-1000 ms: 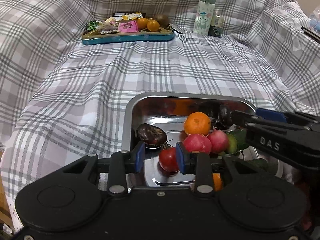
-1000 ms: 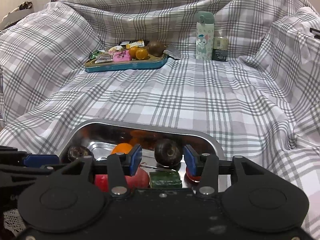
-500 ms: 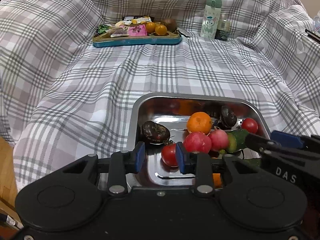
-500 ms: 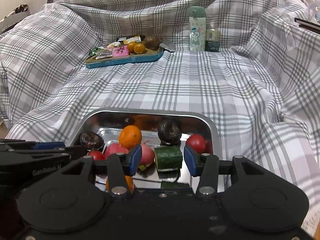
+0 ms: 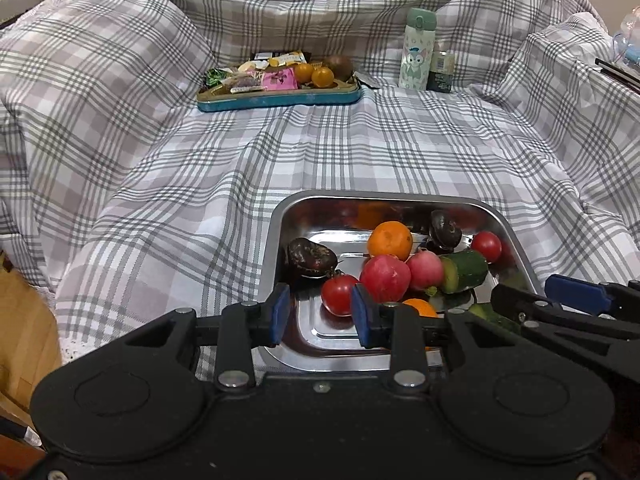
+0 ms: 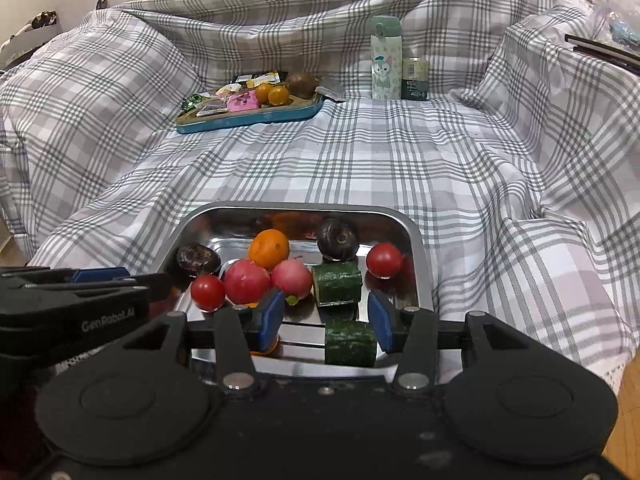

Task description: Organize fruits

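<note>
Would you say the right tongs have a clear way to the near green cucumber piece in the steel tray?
Probably yes: the right tongs stand open just above the near green cucumber piece, with nothing between them.

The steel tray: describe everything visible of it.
The steel tray is a shiny rectangular pan with rounded corners, a raised rim and a stepped floor. It lies flat on the plaid cloth, near both grippers, and holds fruit and cucumber pieces whose colours mirror in its far wall. Neither gripper touches it.
</note>
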